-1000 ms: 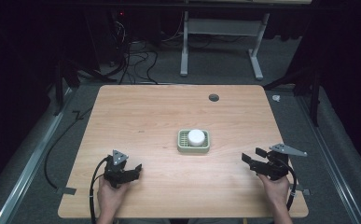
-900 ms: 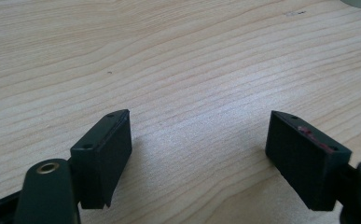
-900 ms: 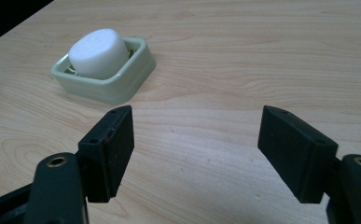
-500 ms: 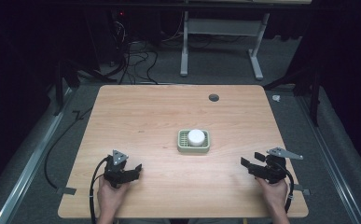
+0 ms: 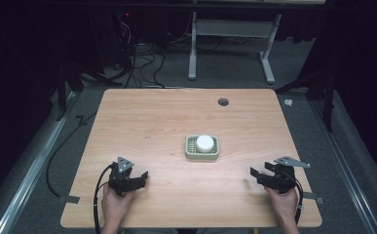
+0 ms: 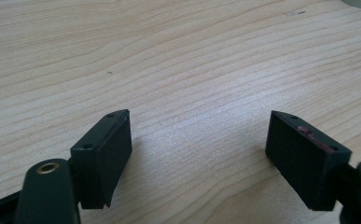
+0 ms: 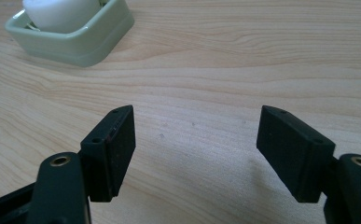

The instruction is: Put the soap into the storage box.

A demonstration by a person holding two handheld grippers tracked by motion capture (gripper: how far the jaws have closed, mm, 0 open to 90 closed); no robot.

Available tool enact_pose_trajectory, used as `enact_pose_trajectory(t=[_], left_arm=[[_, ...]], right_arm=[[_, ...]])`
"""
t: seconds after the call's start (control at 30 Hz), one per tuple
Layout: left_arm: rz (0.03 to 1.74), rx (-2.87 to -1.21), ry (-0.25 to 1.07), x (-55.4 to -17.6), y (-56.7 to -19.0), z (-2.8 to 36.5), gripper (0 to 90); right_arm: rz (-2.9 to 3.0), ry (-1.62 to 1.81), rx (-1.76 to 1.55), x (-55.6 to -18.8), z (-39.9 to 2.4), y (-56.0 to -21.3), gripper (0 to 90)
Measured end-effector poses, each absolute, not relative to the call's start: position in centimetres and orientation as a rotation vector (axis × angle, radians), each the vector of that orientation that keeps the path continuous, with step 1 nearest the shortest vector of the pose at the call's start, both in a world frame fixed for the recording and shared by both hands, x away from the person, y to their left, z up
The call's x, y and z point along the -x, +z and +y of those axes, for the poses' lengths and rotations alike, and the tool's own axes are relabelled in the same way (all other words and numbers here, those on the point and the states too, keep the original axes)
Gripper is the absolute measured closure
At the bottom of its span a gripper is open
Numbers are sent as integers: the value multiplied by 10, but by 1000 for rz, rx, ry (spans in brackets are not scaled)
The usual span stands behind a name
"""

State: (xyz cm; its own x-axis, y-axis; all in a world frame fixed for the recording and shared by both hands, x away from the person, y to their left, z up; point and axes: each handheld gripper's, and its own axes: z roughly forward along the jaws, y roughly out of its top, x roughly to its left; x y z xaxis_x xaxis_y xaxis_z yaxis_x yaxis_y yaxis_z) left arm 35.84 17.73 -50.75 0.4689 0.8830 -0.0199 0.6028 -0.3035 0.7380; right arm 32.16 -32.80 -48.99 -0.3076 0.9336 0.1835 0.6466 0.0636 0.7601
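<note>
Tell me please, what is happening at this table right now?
A person sits at a wooden table with a claw in each hand. The left claw and the right claw both rest near the front edge, jaws open and holding nothing. Between them, near the middle of the table, stands a pale green dish with a white round object in it. Neither claw touches it.

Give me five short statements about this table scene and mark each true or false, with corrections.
1. The white round object sits in the green tray. True.
2. The left gripper is shut on the tray. False: its jaws are open over bare table.
3. The right gripper is open. True.
4. The tray lies at the table's far edge. False: it is near the middle.
5. The tabletop has a dark round hole. True.
</note>
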Motion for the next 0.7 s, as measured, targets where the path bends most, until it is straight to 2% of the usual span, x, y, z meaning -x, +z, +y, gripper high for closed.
enact_pose_trajectory(t=[0.7], left_arm=[[1230, -2026, 518, -358, -507, 177, 231]], right_arm=[[2014, 968, -1564, -325, -319, -501, 296]])
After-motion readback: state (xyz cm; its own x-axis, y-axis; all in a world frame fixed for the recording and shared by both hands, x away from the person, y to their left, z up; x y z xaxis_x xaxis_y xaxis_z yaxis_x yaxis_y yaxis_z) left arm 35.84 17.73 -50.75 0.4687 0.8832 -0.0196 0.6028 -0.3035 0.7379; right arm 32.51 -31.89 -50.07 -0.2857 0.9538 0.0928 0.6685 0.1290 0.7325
